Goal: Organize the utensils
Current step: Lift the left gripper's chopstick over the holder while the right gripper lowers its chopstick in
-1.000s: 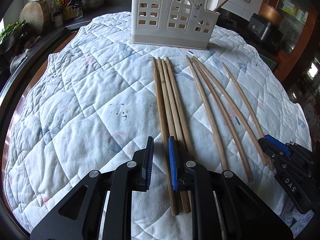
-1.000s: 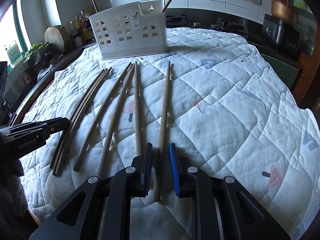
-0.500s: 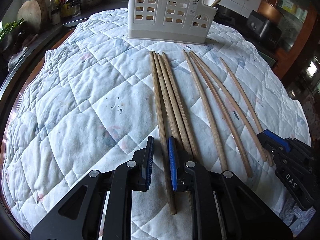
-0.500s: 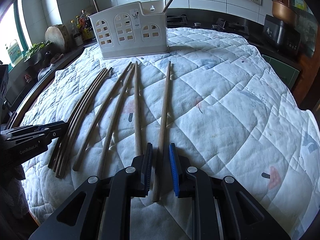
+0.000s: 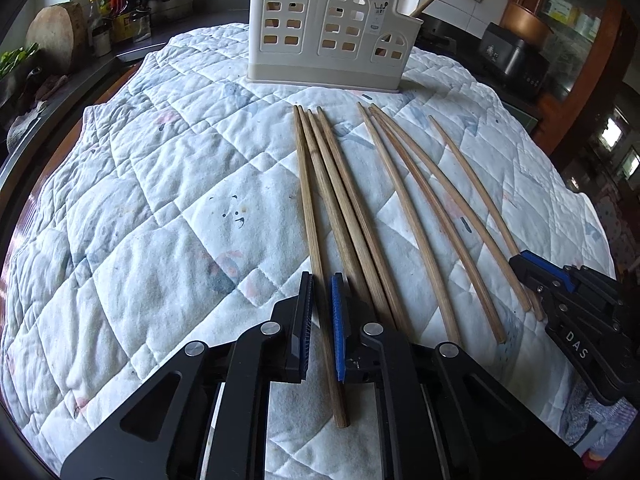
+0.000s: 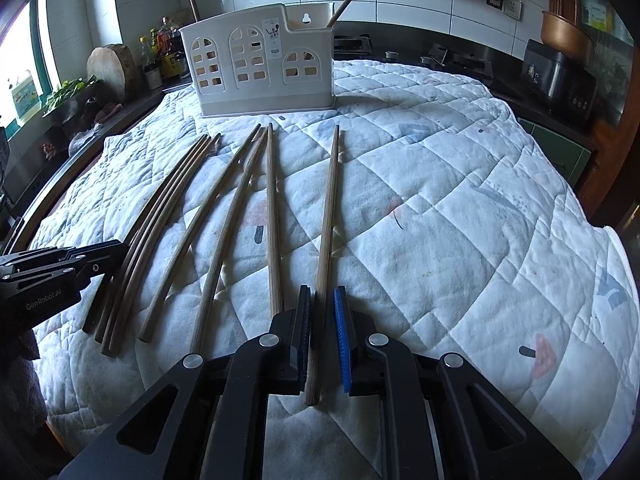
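Gripper jaws of our left gripper (image 5: 320, 320) and right gripper (image 6: 322, 328) stand apart, each straddling a chopstick (image 5: 316, 240) pointing lengthwise toward the holder (image 5: 324, 32).

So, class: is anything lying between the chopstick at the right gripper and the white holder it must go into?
Nothing visible does. The chopstick lies between the right gripper's fingers, and only bare quilt separates its far tip from the white holder. The other chopsticks lie off to its left.

Both wrist views sit low over the quilted surface (image 5: 168, 208), facing 12 o'clock toward the utensil holder (image 5: 324, 36); shared: chopsticks (image 6: 326, 216).
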The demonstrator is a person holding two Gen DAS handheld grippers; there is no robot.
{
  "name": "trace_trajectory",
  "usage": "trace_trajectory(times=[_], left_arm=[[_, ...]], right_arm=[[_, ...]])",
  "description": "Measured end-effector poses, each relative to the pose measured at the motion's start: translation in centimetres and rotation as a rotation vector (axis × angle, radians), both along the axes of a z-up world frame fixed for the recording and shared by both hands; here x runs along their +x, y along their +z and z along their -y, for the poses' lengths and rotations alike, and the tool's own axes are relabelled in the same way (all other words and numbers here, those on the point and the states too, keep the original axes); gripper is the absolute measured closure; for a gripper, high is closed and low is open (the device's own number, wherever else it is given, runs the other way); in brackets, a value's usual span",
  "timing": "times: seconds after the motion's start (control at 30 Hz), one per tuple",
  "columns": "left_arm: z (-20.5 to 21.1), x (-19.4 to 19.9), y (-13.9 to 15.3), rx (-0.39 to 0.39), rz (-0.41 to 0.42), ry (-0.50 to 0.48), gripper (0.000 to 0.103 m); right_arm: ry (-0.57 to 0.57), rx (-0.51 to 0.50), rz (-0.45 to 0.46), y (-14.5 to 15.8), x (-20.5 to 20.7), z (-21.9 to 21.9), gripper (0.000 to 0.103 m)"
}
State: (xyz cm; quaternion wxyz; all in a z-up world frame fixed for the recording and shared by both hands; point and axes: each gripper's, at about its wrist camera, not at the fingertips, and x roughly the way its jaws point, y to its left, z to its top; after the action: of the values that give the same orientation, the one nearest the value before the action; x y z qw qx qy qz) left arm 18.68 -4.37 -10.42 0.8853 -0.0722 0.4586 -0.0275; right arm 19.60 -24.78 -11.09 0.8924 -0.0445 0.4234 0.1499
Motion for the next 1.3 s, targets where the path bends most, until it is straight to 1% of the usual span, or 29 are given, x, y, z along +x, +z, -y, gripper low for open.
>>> trace_trajectory(times=[0.1,0.27,0.4,0.57,0.67,0.77,0.87,1.0,1.07,1.3], left_arm=[[-0.1,0.0,0.0,0.001,0.006,-0.025,0.094],[-1.3,0.0,0.6,-0.054,0.004,-0.049,0.095],[-2.1,-0.5,1.7,-0.071,0.031,-0.067,0.096],[-3.4,-0.8,3.7,-0.094,0.089,-0.070,0.097],[-4.0,-1.0,5.2,-0.092,0.135,-0.076,0.097],[-4.6,-0.8,6.9,-0.096,0.181,-0.087,0.098],[-5.0,-0.3,8.1,-0.092,0.207,-0.099,0.098],[-5.9,0.7,10.1,-0.096,0.247,-0.110,0.098],[-6.0,1.2,11.3,-0.084,0.270,-0.123,0.098],[-6.7,3.5,15.8,-0.087,0.326,-0.162,0.098]], right_arm=[[-0.011,-0.005,0.005,0.2,-0.1,-0.1,0.096],[-0.026,0.009,0.041,1.9,-0.7,0.2,0.096],[-0.032,0.026,0.100,4.5,-1.3,0.5,0.096],[-0.016,0.057,0.176,8.0,-1.9,0.5,0.096],[-0.004,0.082,0.206,9.9,-1.8,0.3,0.096],[0.011,0.111,0.221,11.7,-1.2,0.1,0.096],[0.026,0.103,0.241,13.3,-0.3,-0.3,0.096],[0.052,0.113,0.240,15.6,1.1,-0.7,0.096],[0.063,0.113,0.238,16.7,2.1,-0.8,0.096],[0.068,0.079,0.264,22.0,6.2,-1.1,0.096]])
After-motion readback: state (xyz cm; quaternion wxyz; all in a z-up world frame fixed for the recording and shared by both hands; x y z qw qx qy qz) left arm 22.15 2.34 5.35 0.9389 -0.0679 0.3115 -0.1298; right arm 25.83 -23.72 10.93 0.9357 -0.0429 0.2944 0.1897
